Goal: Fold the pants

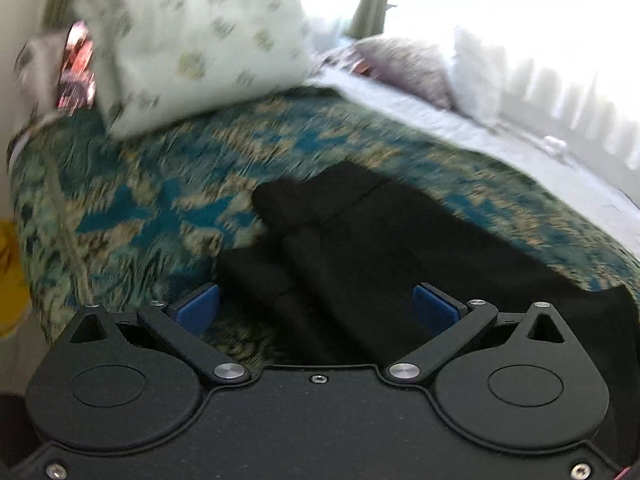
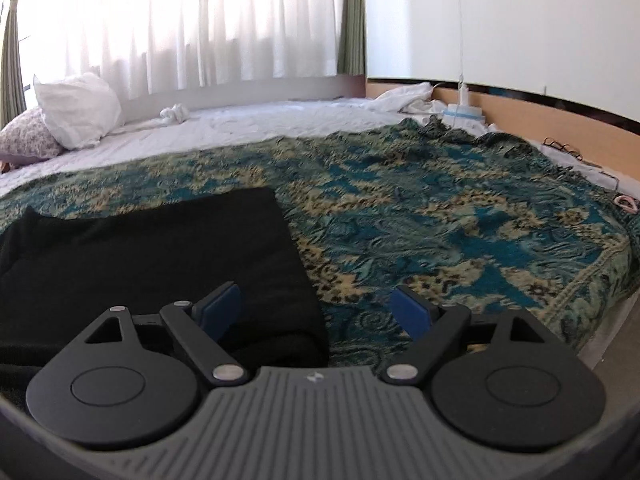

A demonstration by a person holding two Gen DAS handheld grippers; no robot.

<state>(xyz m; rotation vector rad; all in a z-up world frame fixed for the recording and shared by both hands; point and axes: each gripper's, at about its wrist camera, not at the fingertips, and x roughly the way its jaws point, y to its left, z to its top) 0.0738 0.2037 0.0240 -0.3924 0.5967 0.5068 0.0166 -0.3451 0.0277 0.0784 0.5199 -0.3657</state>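
Observation:
Black pants point(image 1: 360, 240) lie in folded layers on a teal and tan patterned blanket point(image 1: 140, 200) on a bed. My left gripper point(image 1: 316, 308) is open just above the near end of the pants, its blue pads point(image 1: 198, 306) on either side of the folds, holding nothing. In the right wrist view the pants point(image 2: 160, 248) form a flat dark rectangle at the left on the blanket point(image 2: 460, 232). My right gripper point(image 2: 316, 312) is open over their right near corner, one pad point(image 2: 220, 308) above the cloth and the other above the blanket.
A white patterned pillow point(image 1: 192, 40) lies at the far left of the bed. White point(image 2: 76, 112) and floral point(image 2: 28, 140) pillows sit by the curtained window point(image 2: 200, 20). A white sheet point(image 2: 240, 124) covers the far side. A wooden headboard point(image 2: 520, 116) runs at the right.

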